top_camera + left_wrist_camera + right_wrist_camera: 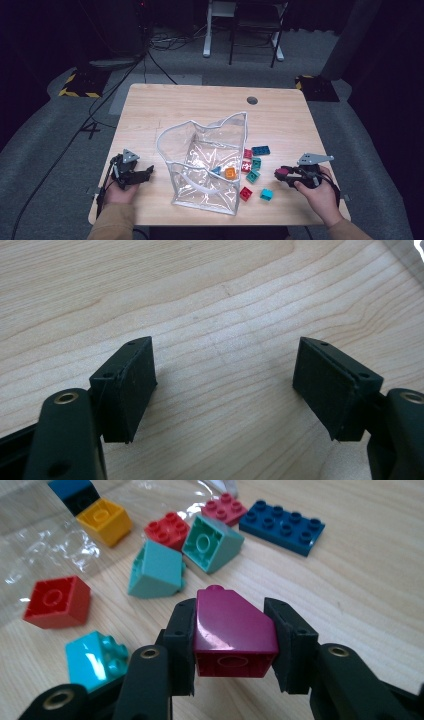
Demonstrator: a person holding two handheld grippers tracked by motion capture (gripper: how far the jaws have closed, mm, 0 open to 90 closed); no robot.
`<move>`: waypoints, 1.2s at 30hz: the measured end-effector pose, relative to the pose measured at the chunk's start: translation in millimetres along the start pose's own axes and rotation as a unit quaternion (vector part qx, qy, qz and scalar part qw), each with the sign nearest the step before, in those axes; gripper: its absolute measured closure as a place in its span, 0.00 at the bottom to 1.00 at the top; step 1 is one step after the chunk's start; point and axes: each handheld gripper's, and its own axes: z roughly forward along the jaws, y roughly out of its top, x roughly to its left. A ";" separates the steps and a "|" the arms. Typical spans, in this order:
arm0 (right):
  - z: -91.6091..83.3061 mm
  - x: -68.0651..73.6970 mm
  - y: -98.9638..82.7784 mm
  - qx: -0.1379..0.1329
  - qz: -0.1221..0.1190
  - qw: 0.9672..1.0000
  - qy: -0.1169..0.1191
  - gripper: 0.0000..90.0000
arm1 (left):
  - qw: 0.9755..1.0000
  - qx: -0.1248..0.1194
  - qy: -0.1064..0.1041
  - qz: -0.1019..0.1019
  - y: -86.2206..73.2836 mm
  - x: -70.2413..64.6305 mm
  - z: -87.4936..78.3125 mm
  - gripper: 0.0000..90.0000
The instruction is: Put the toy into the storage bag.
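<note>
A magenta sloped brick [232, 630] sits between the pads of my right gripper [230, 640], which is shut on it just above the wood at the table's right front [281, 173]. Ahead of it lie loose bricks: a cyan one [95, 660], a red one [56, 601], two teal ones [157, 570], a small red one [167, 529] and a flat blue plate [282, 525]. A clear plastic bag [205, 160] stands open mid-table with an orange brick [230, 173] and a blue one [216, 170] inside. My left gripper [225, 385] rests open over bare wood left of the bag [147, 172].
The wooden table [200, 105] has a round cable hole [252, 100] at the back right. Beyond its far edge, cables [125, 75] run across the grey floor and white furniture legs [207, 35] stand there.
</note>
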 end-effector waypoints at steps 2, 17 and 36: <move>-4.9 0.5 7.4 -0.004 -0.002 1.000 0.004 0.66 | 1.000 0.000 0.000 0.000 0.0 0.0 0.0 0.28; -36.3 5.5 64.2 -0.058 -0.025 0.998 0.019 0.66 | 1.000 0.000 0.001 0.000 -0.2 0.0 -0.1 0.28; -65.3 18.3 116.8 -0.081 -0.050 0.995 0.036 0.66 | 1.000 0.000 0.002 -0.003 0.3 -0.2 0.4 0.28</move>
